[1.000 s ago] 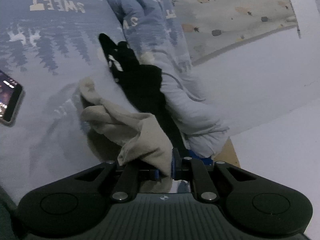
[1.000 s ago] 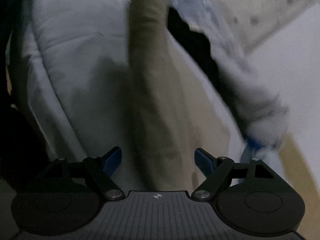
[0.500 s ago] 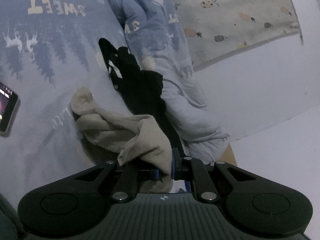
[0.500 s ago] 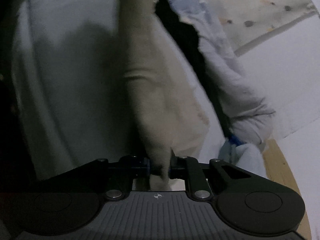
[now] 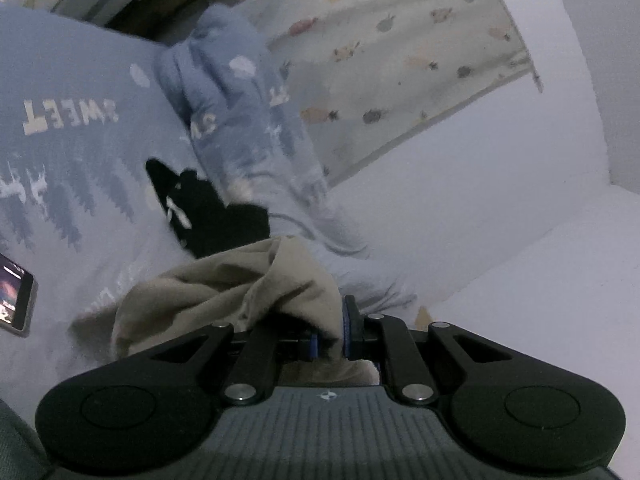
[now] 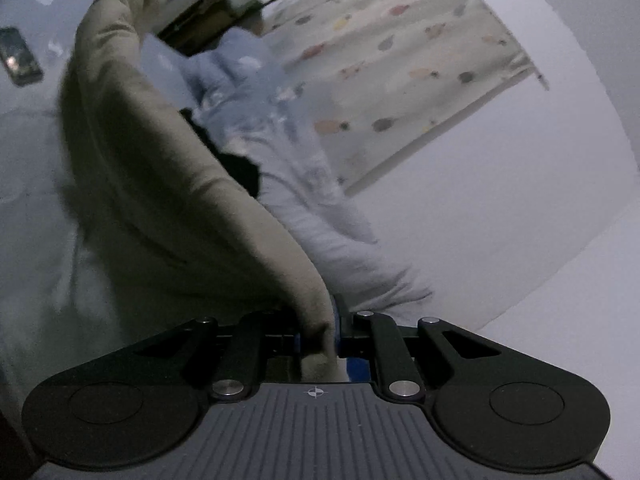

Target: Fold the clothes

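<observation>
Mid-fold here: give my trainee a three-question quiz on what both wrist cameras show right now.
1. True or false: both tongs are shut on the beige garment.
2. What lies on the blue blanket, far left in the left wrist view? A) phone B) book C) mug
3. What colour is the garment beside the beige one?

Key:
1. True: left tongs and right tongs both pinch it.
2. A, the phone.
3. Black.

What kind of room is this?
Probably a bedroom: a blue blanket printed with SWEET, a fruit-print sheet and a phone lie on what looks like a bed.
</observation>
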A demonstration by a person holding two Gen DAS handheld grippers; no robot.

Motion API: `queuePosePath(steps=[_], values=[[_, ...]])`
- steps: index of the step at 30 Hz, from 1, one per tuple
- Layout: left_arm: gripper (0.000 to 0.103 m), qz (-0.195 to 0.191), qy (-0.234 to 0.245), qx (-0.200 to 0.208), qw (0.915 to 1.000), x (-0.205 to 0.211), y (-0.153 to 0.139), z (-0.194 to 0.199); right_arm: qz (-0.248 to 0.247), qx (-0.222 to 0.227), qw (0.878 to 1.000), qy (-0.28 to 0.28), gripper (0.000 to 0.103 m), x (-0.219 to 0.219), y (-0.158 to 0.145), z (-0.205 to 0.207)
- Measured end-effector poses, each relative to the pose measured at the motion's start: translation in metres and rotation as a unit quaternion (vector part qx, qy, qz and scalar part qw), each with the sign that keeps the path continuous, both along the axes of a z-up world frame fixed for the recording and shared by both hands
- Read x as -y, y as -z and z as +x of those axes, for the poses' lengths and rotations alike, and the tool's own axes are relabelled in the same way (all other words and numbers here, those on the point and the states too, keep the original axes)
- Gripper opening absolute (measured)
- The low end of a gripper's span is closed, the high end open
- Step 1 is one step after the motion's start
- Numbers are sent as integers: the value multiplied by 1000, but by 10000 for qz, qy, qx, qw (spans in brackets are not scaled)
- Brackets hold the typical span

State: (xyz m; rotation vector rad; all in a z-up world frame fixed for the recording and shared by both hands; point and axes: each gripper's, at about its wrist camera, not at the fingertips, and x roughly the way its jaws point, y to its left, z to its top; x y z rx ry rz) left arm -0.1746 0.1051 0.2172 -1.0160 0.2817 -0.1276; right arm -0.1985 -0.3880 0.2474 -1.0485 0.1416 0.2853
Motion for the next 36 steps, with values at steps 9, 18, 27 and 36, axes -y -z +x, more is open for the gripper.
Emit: queuePosePath(steps=[9,18,27,36], values=[[14,100,-360,-698,9969,1,29,27,112,-950,9954,36,16,11,-3,47],[14,235,-797,-1648,9828,-8,93,130,166,-1822,9831,41,16,-17,73,169],[14,466,-812,-2359,9672,-18,173,238,511,-3213,9451,320,17,-33,134,307],[50,55,-374,-1892,9812,-40,203,246,2341,-4160,8744,874,57,4,172,371]])
